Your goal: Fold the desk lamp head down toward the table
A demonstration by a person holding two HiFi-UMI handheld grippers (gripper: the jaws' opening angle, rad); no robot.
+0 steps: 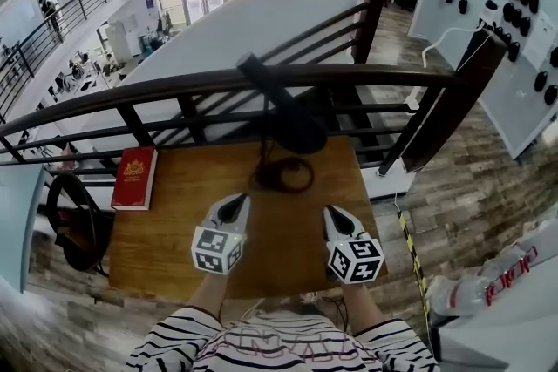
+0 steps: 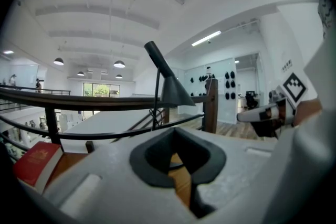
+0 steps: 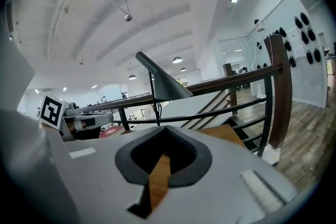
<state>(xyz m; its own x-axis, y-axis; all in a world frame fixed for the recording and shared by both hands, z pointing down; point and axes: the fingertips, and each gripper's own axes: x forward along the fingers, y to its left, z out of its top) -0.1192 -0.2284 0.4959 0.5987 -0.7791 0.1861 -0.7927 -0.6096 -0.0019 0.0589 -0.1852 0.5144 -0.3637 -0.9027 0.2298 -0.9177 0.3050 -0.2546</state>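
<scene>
— Head view first: where does the black desk lamp with the cone-shaped shade [image 1: 295, 125] stand?
— At the far side of the brown wooden table [image 1: 174, 231], close to the dark wooden railing [image 1: 174, 87]. Its shade is raised off the tabletop, with a thin black stem sticking up and to the left above it. A black loop of cord [image 1: 283, 176] lies on the table under the shade.
— And the tools?
— The left gripper [image 1: 233, 203] and the right gripper [image 1: 336, 213] sit side by side over the near half of the table, both pointing at the lamp and well short of it. Neither touches it.
— How do the jaws stand?
— Left gripper view shows them pressed together with only bare tabletop seen through the notch; nothing is held. Right gripper view shows the same: jaws together, empty, the lamp straight ahead beyond them.
— Anything else on the table?
— A red hardback book with a gold crest [image 1: 135, 179] lies at the far left corner, apart from the lamp. The person's black-and-white striped sleeves [image 1: 183, 335] show at the bottom edge.
</scene>
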